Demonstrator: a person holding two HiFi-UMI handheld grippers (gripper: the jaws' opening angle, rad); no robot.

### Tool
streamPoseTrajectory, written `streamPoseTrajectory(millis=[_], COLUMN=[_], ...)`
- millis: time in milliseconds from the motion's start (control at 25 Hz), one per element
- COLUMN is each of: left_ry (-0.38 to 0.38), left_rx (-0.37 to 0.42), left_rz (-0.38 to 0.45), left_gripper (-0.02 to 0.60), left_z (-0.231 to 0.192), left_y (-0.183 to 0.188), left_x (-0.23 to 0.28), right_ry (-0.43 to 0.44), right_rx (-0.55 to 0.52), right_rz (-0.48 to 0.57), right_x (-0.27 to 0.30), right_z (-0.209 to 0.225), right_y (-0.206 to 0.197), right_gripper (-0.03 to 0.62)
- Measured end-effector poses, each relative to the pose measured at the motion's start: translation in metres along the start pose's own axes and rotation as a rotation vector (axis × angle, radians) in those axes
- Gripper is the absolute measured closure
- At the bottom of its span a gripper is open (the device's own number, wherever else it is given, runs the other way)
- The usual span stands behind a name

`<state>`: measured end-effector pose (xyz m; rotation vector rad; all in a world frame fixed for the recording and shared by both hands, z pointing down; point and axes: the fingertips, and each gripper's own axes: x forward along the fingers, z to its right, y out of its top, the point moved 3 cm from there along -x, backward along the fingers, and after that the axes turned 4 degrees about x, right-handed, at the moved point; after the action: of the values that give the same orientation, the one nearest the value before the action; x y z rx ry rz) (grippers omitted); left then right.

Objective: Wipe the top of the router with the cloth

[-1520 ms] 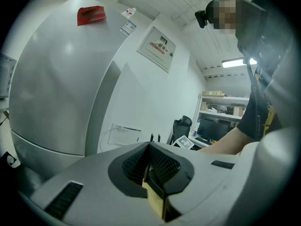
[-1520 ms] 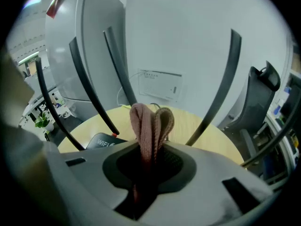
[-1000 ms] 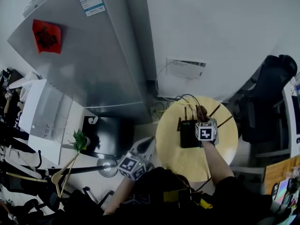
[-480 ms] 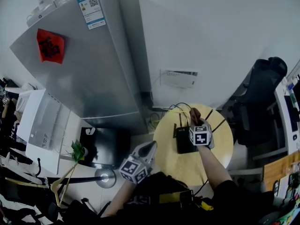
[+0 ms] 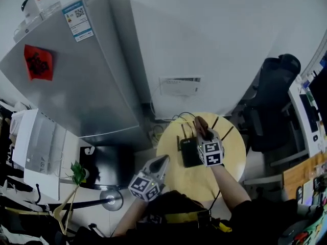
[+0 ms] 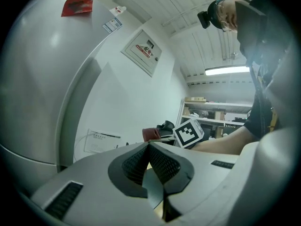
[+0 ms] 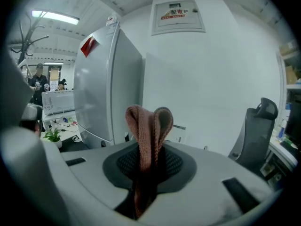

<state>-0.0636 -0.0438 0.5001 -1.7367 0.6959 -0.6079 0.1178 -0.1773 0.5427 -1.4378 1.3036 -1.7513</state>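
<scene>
Round pale table [image 5: 231, 154], boxy black router [image 5: 188, 153], right gripper [image 7: 149, 150] pinching folded ribbed cloth [image 7: 148, 124]

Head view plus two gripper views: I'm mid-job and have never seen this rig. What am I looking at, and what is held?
There is no robot here: a person holds a set of tongs in each hand. The head view comes from a camera on the person's head, looking steeply down. Each gripper view looks along one set of tongs. On the round wooden table lies a black router. The right tongs are shut on a folded reddish-brown cloth, held over the router; whether the cloth touches it, I cannot tell. The left tongs are shut with nothing between them, held near the table's left edge.
</scene>
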Motion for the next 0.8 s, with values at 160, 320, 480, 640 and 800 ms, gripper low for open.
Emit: streamPoseTrajectory(millis=[160,320,480,640,800], left_ry=[-0.034,-0.042,-0.041,-0.054,-0.093], left_rx=[0.006,0.01,0.01,-0.001,0.005], left_rz=[-0.01,-0.007,-0.009,-0.045,-0.072], left_gripper=[0.589,0.589,0.589,0.589,0.591], left_z=[0.013,0.021,0.02,0.008,-0.008], left_y=[-0.002,0.0,0.002,-0.004,-0.006], left_x=[0.021,0.041,0.046,0.047,0.055], right_ry=[0.001,-0.013,-0.02,-0.049,-0.103], right_rx=[-0.015,0.0,0.004,-0.002,-0.065], right_rz=[-0.019,-0.11,-0.228,-0.359,-0.439], right_x=[-0.019,-0.019,-0.005,0.019,0.045], right_z=[0.013,0.036,0.055,0.071,0.085], right_y=[-0.019,-0.06,-0.1,-0.134,-0.145], right_gripper=[0.528,0.528,0.528,0.528,0.528])
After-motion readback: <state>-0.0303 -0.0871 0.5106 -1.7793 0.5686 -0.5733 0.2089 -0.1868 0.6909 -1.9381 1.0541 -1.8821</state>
